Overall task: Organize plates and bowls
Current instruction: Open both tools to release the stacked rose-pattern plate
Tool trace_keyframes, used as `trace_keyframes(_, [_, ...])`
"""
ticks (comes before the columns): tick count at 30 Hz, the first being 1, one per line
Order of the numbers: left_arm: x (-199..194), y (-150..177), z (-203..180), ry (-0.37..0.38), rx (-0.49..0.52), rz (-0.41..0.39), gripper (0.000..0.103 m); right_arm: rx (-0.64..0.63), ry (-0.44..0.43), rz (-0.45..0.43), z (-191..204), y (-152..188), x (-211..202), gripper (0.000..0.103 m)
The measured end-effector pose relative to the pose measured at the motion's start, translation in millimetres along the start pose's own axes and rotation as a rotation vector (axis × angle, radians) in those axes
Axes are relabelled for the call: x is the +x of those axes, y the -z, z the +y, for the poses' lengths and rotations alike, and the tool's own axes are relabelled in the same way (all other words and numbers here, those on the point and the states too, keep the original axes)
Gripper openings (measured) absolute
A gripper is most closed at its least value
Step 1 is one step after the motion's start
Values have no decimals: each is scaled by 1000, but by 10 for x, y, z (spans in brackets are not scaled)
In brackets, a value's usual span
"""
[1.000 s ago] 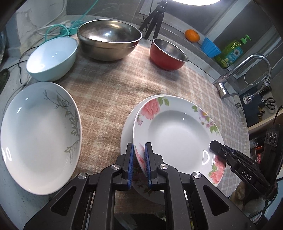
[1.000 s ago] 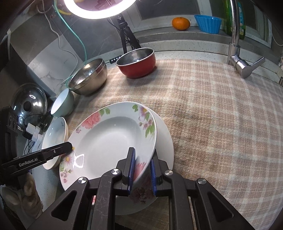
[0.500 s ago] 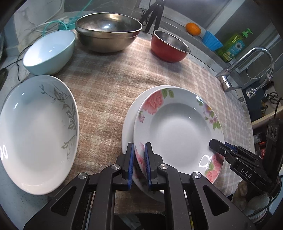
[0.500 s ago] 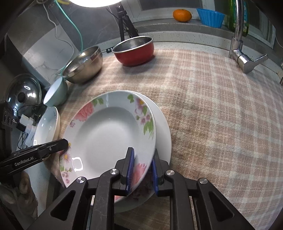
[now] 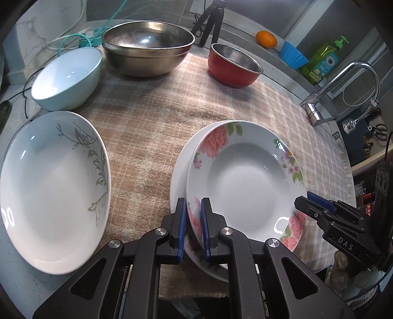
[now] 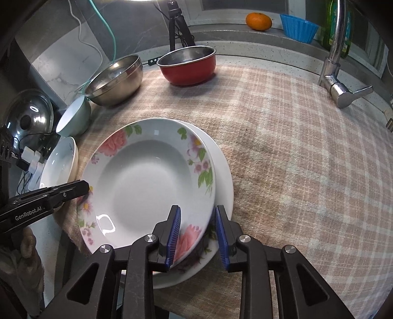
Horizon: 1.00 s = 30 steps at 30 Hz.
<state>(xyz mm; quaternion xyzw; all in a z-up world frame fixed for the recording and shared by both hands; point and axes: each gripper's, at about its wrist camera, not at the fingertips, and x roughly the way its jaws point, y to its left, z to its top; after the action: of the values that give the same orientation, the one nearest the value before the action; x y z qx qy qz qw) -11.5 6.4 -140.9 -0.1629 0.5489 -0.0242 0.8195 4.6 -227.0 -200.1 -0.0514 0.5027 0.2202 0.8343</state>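
Observation:
A floral plate rests on a plain white plate on the checked cloth. My left gripper is shut on the floral plate's near rim. My right gripper has its jaws apart around the opposite rim, open. A white plate with a grey leaf pattern lies at the left. A pale blue bowl, a large steel bowl and a red bowl stand at the back.
A faucet stands at the right edge of the cloth. An orange, a blue cup and a green soap bottle sit on the back ledge. A pot lid and cables lie at the far left.
The floral plate has settled lower onto the white plate. My right gripper's jaws have opened off the rim. My left gripper still holds its side.

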Motion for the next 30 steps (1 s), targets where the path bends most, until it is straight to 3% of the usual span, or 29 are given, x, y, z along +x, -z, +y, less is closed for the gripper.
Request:
trace_keyframes(16, [-482, -19, 393, -14, -110, -94, 10, 17, -11, -114, 106, -213, -338, 35])
trace_keyframes(30, [-950, 82, 1225, -107, -268, -175, 11, -113, -143, -166, 908, -504, -278, 40])
